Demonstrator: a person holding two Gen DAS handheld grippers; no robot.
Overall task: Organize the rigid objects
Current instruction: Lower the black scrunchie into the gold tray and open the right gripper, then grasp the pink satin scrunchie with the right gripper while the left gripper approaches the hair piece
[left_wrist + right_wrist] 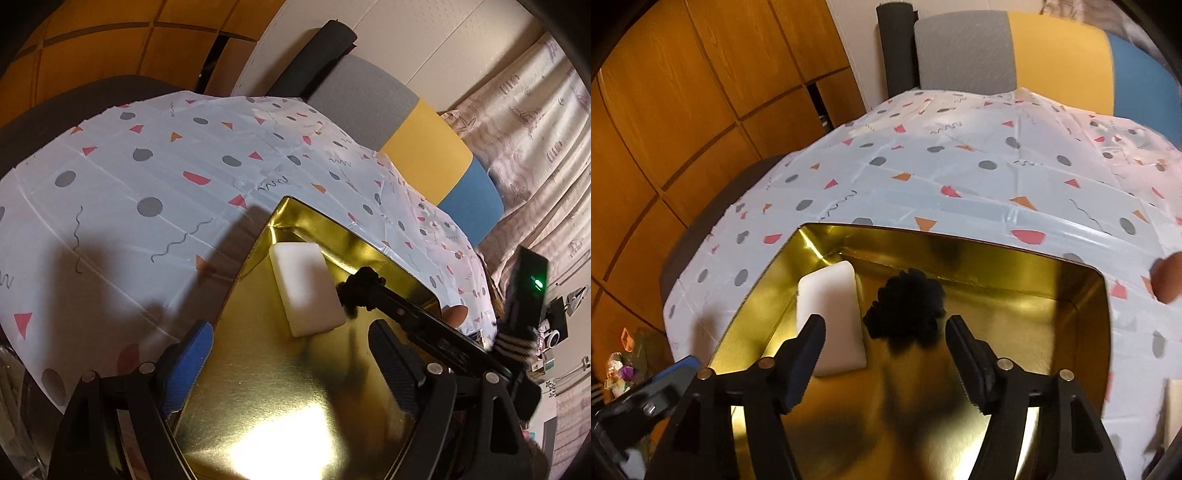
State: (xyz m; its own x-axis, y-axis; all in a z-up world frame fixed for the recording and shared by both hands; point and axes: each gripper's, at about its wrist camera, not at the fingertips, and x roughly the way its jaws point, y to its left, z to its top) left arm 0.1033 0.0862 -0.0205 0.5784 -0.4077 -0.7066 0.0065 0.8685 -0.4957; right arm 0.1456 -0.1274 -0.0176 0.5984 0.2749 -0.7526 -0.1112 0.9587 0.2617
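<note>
Right wrist view: right gripper point(886, 365) jaws apart over gold tray point(1100, 325), black fuzzy object point(905, 310) loose between them beside white block point(831, 317); withdrawing carelessly could snag it. Left gripper point(291, 365) jaws apart, empty.

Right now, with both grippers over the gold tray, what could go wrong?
1. The black fuzzy thing lies in the tray just ahead of the open right gripper; its fuzz may snag on a pad as the gripper pulls back.
2. The white block sits beside the right gripper's left finger; a sideways move could shove it.
3. The left gripper hangs open close by, so the two may collide.
</note>
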